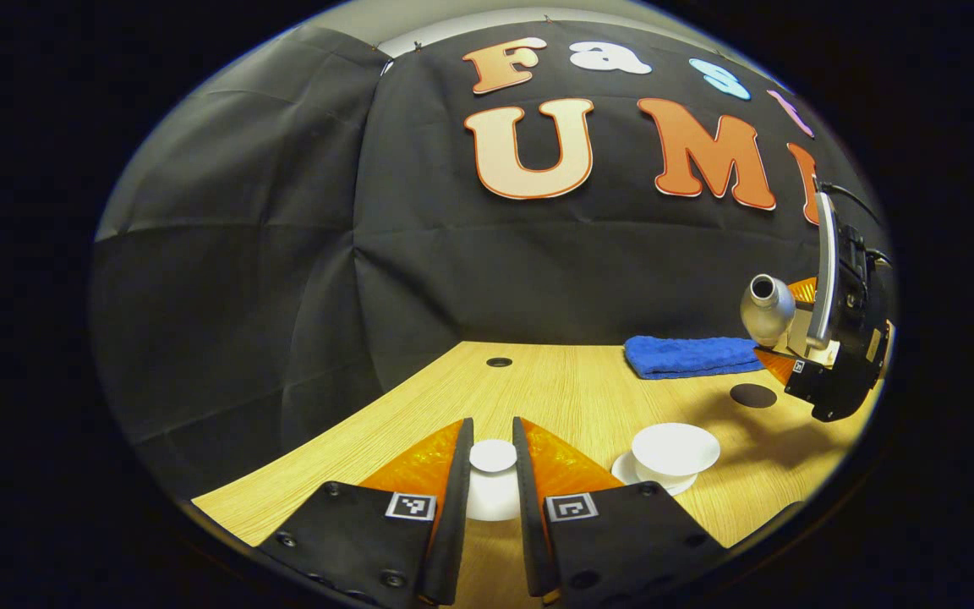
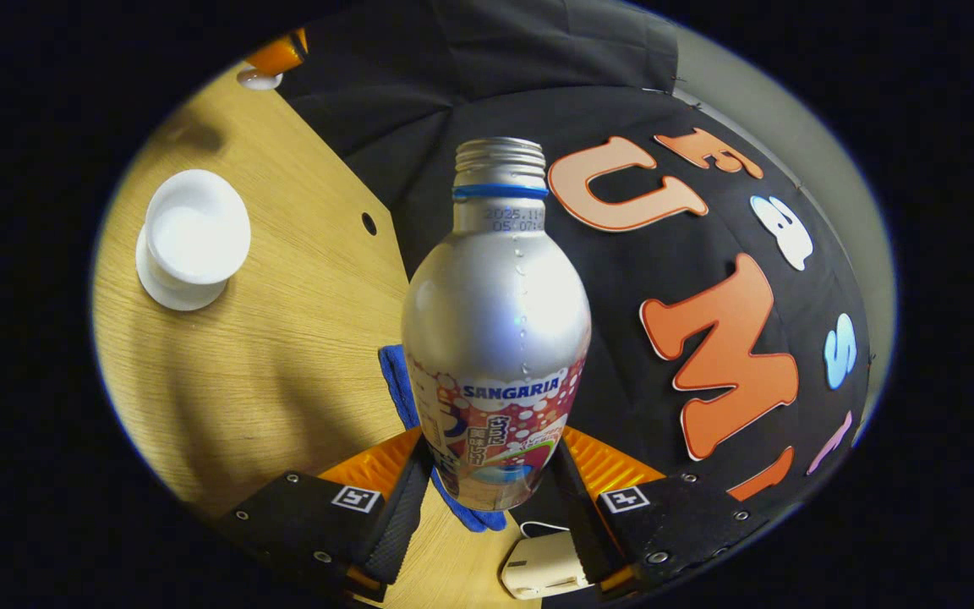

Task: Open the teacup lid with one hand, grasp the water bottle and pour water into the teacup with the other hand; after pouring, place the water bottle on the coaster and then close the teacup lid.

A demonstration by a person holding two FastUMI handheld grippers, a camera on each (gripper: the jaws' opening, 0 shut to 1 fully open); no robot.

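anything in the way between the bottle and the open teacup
Nothing visible. The right gripper holds the water bottle in the air, uncapped; the teacup stands open on its saucer, and the left gripper keeps the lid off to the side.

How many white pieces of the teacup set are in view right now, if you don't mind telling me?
3. The lid sits between the left gripper's fingers. The open teacup stands on its saucer, on the table right of that gripper. More may be hidden.

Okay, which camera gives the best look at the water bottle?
The right gripper view: the water bottle stands large between that gripper's fingers, capless neck and body visible. The left gripper view shows it small and far off, tilted, mostly its open mouth.
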